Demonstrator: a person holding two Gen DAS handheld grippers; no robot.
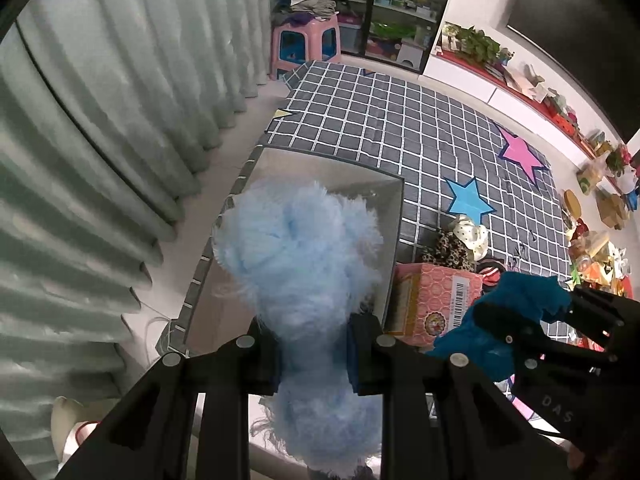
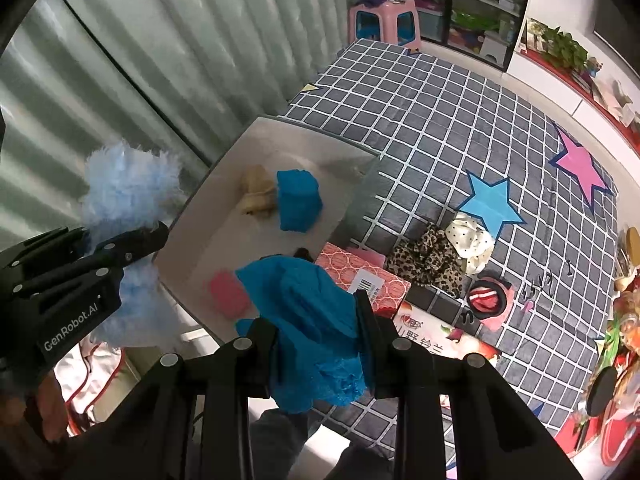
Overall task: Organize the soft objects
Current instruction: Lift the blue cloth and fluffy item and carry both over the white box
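Step in hand, as I read it: carry-and-drop, both grippers loaded above the grey storage box (image 2: pixel 352 204) that sits on the checked star mat (image 1: pixel 400 128), box at about 10 o'clock from the mat's centre in the right wrist view. Left gripper (image 1: pixel 314 354) has its fingers clamped narrow on a fluffy light-blue plush (image 1: pixel 296 252), which hangs over the box mouth. Right gripper (image 2: pixel 316 350) has its fingers pinched on a teal cloth (image 2: pixel 304 304), over the box's near edge at 6 o'clock. Already in the box: a folded teal item (image 2: pixel 298 200), a beige soft piece (image 2: pixel 256 192), something pink (image 2: pixel 228 296). Next move likely calls for lowering each load inside the walls, then opening the fingers. Still on the mat at 3 o'clock of the box: leopard-print fabric (image 2: pixel 428 260), polka-dot white fabric (image 2: pixel 472 240), pink carton (image 1: pixel 436 300). Hidden: plush covers most of the box floor in the left view; plush's lower end is cut off; what the plush actually is can't be told.
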